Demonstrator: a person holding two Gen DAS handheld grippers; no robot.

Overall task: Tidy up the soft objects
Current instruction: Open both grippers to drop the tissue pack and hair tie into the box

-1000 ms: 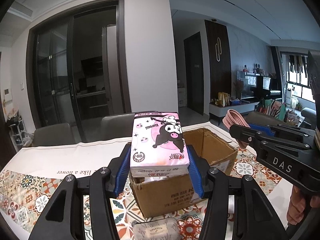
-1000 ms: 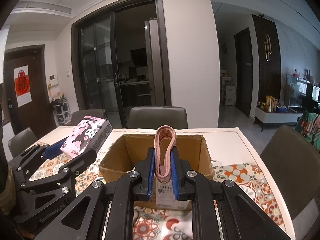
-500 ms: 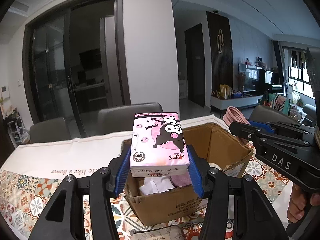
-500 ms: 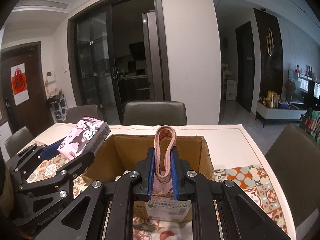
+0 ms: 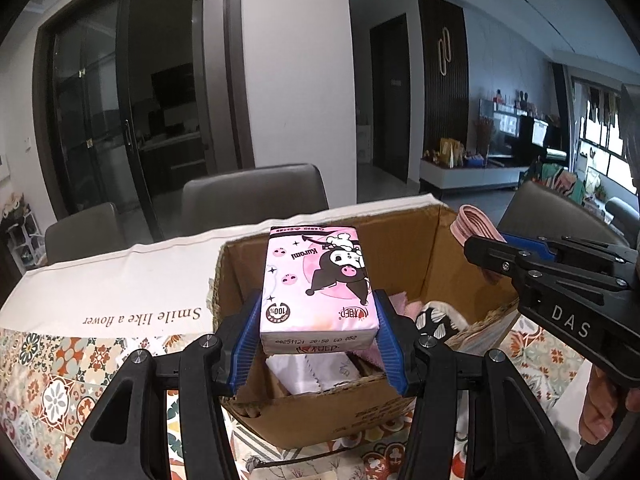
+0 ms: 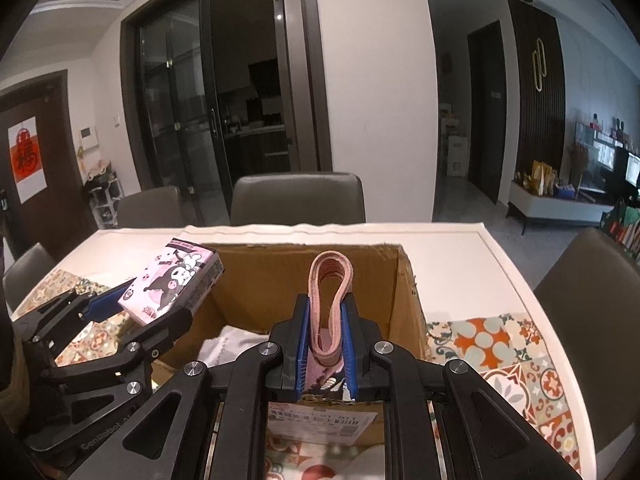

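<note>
My left gripper (image 5: 318, 320) is shut on a pink cartoon tissue pack (image 5: 316, 280) and holds it over the near left part of an open cardboard box (image 5: 432, 252). The pack also shows in the right wrist view (image 6: 172, 280). My right gripper (image 6: 326, 320) is shut on a folded pink cloth (image 6: 330, 304) and holds it upright above the box (image 6: 408, 292). The cloth also shows in the left wrist view (image 5: 476, 222). White and pink soft items (image 5: 316, 368) lie inside the box.
The box stands on a table with a patterned tile cloth (image 6: 516, 352) and a white cloth with lettering (image 5: 120, 292). Grey chairs (image 6: 298, 198) stand behind the table. Another tissue pack (image 5: 304, 474) lies on the table in front of the box.
Both grippers have moved forward and lower over the box with their loads. The box interior and its contents have come into view.
</note>
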